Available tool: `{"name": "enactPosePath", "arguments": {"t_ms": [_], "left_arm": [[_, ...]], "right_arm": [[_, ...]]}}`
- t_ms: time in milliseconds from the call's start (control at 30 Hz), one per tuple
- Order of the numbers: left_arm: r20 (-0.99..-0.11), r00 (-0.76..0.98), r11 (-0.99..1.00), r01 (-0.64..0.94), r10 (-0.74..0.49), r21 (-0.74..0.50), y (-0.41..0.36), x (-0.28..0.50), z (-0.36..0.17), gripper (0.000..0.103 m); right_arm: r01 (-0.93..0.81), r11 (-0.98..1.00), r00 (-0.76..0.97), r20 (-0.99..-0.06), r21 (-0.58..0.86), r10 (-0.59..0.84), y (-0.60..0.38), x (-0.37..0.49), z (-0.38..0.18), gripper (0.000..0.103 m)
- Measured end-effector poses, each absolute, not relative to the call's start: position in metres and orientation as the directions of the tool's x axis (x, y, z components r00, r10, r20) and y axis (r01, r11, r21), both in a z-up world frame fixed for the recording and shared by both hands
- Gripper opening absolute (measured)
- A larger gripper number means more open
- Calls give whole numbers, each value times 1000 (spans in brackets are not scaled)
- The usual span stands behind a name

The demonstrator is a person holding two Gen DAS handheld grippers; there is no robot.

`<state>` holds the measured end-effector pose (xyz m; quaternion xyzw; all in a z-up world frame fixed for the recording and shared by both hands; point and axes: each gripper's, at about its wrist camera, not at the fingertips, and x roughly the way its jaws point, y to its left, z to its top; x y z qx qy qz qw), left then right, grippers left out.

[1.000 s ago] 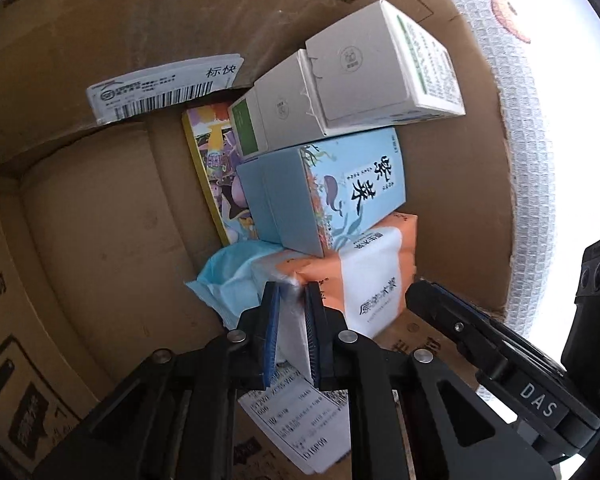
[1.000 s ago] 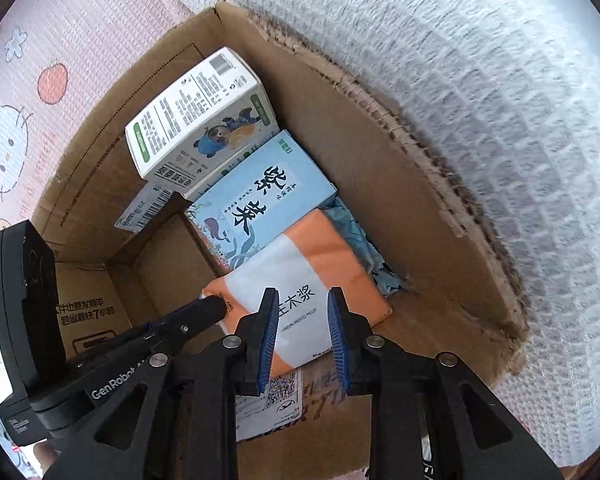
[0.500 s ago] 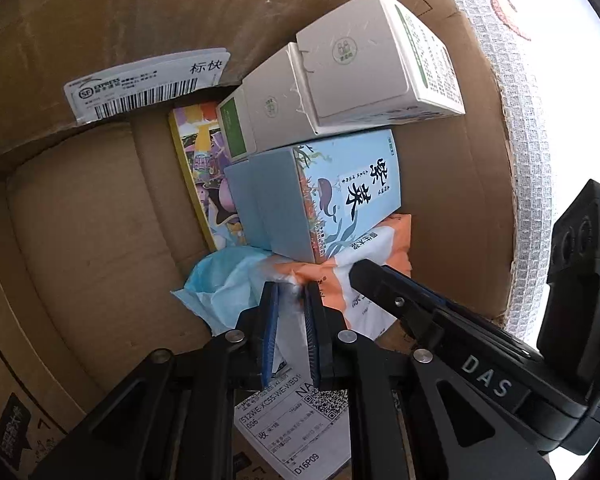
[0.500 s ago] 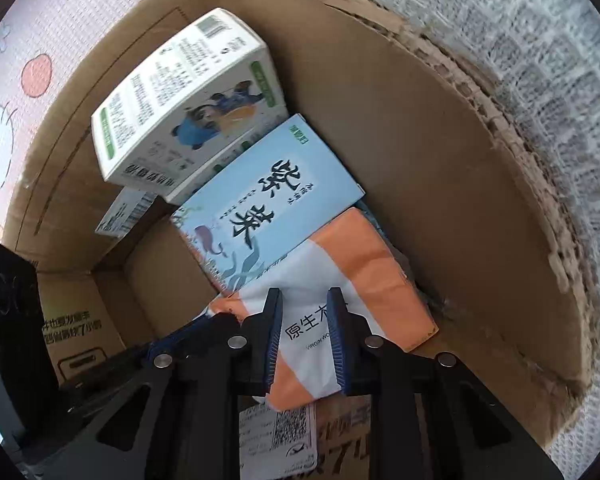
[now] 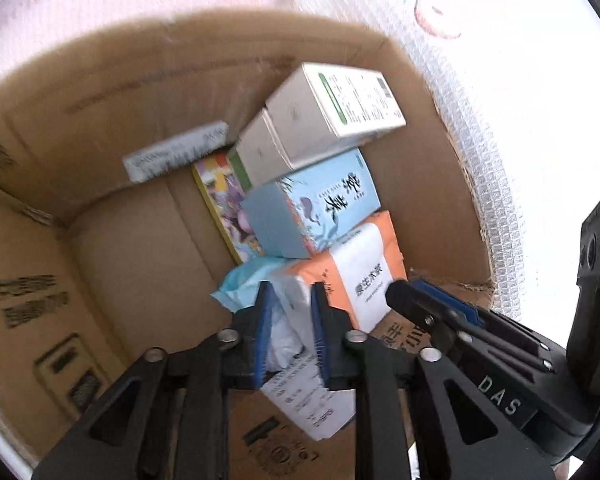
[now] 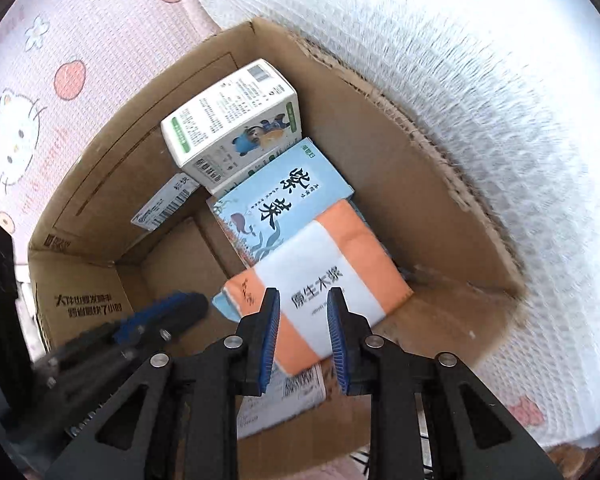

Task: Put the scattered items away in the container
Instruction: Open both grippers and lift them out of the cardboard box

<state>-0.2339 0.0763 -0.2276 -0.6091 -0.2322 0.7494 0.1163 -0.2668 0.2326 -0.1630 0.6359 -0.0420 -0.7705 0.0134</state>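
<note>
L wrist view: left gripper (image 5: 288, 330) is seen opening, nothing gripped, tissue pack (image 5: 356, 276) just ahead in box (image 5: 112, 92), long axis running away rightward; R wrist view: right gripper (image 6: 304, 332) is held narrowly parted, empty, above the pack (image 6: 320, 280).

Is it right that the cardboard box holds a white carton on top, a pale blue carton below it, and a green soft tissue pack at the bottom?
Not quite: the soft tissue pack is orange and white, not green. The right wrist view shows it plainly inside the cardboard box, with the pale blue carton above it and the white carton on top.
</note>
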Motion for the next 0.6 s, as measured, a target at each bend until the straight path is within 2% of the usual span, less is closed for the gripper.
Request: {"name": "enactPosePath", "arguments": {"t_ms": [100, 233, 400, 500, 600], "left_arm": [[-857, -233, -870, 75, 460, -488, 74, -217, -213, 26], [-851, -338, -910, -37, 401, -414, 54, -191, -181, 44], [-809, -477, -938, -133, 343, -319, 15, -146, -152, 51], [-786, -548, -958, -174, 286, -227, 0, -126, -159, 54], [-749, -629, -975, -190, 208, -111, -25, -91, -144, 57]], "right_arm": [[-30, -995, -165, -982, 98, -92, 224, -262, -167, 21], [-27, -993, -193, -975, 115, -108, 204, -240, -164, 21], [33, -990, -280, -950, 136, -140, 178, -204, -131, 21], [101, -987, -323, -934, 127, -153, 147, -181, -114, 21], [156, -981, -372, -913, 117, -168, 121, -156, -100, 21]]}}
